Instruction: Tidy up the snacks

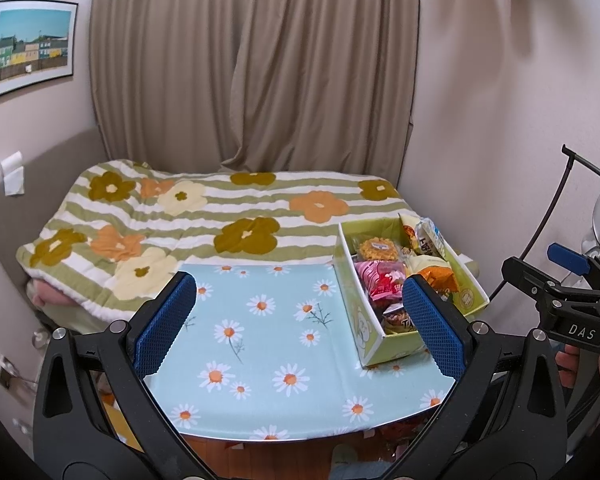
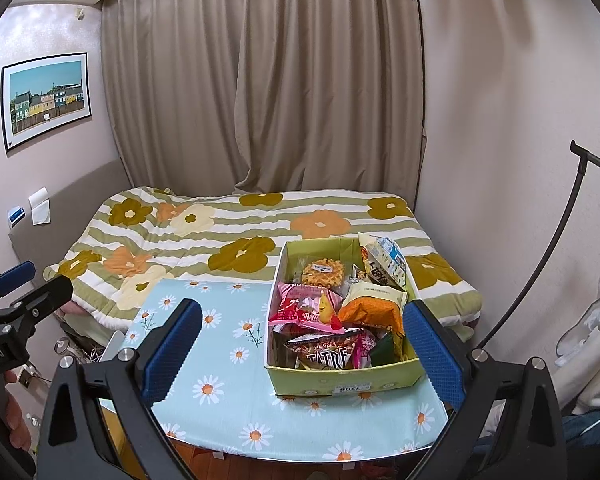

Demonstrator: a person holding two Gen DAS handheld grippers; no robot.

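left wrist view: the left gripper [image 1: 300, 320] hangs level above the daisy-print counter [image 1: 260, 360], jaws spread wide, nothing between the blue pads [image 1: 164, 324]. the green snack box [image 1: 380, 344] sits on the counter's far right side, its near end just behind the right-hand pad, packed with packets: a waffle cookie [image 1: 378, 249] at the back, a pink packet [image 1: 380, 280] in the middle. the right gripper [image 1: 568, 280] shows at the right edge, a hand [image 1: 572, 364] gripping its handle.

right wrist view: the right gripper [image 2: 302, 340] points at the box [image 2: 340, 384] from above the counter's near edge, jaws wide apart and empty. an orange packet [image 2: 372, 312] and a dark "tatre" bag [image 2: 324, 354] lie among the snacks. behind the counter, a flowered quilt [image 2: 240, 232] covers the bed.
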